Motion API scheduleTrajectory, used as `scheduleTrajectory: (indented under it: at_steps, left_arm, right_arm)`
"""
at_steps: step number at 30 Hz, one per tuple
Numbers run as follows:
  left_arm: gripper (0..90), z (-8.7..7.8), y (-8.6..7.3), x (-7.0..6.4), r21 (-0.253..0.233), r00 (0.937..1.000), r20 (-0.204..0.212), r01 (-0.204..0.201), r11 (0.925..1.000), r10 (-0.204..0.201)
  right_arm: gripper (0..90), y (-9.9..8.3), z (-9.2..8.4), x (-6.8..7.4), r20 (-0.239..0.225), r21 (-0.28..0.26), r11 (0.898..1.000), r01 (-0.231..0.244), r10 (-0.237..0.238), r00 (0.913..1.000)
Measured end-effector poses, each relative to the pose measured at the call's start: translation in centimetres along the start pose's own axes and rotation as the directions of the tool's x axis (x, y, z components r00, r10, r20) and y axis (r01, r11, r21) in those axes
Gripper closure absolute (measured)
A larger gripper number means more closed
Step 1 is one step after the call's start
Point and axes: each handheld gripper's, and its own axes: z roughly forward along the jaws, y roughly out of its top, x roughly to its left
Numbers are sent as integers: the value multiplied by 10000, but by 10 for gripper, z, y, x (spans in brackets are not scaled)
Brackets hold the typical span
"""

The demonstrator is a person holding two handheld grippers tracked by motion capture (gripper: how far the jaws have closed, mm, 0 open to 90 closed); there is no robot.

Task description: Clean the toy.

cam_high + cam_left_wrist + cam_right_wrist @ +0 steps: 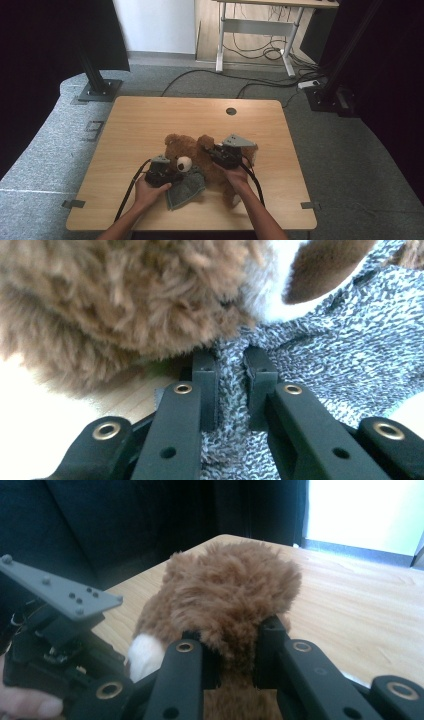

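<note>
high view: fluffy brown teddy bear (192,150)

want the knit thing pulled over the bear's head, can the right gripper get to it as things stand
Probably not yet: the right gripper is shut on the teddy bear's brown fur, and the bear's body lies between it and the grey knit garment, which the left gripper holds.

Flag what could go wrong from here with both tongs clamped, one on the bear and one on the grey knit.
1. Left tongs pinch only a thin fold of grey knit garment; it may slip free.
2. Right tongs grip loose fur on the teddy bear; pulling could strain the plush.
3. Grippers work close together; they might collide.
</note>
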Motion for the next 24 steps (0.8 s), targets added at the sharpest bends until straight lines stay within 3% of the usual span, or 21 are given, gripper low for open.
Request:
scheduleTrajectory:
  at_steps: [5, 8, 11, 14, 19, 24]
  left_arm:
    - [790, 7, 5, -1, 32, 9999, -104, -18, 10000, 18]
    - [791, 11, 10, -2, -232, 9994, -246, 233, 9995, -238]
    - [791, 8, 13, 2, -316, 9982, -205, 563, 9979, -570]
    - [791, 8, 8, 2, -197, 9956, -239, 905, 9957, -910]
    - [790, 5, 3, -6, 47, 9989, -418, 205, 9998, -203]
    - [790, -3, -4, -7, 249, 9998, 93, 165, 9996, -168]
  right_arm:
    - [778, 12, 8, 3, -349, -240, 9991, 352, -360, 9987]
    - [777, 23, 8, 12, -726, -567, 9963, 649, -689, 9950]
    - [777, 25, 4, 24, -810, -588, 9919, 1128, -1173, 9898]
    - [777, 12, -6, 29, -1028, -502, 9917, 1183, -1230, 9871]
    - [776, -25, -22, 27, -1392, -361, 9972, 656, -701, 9878]
    - [775, -43, -28, 26, -1406, -422, 9985, 337, -393, 9893]
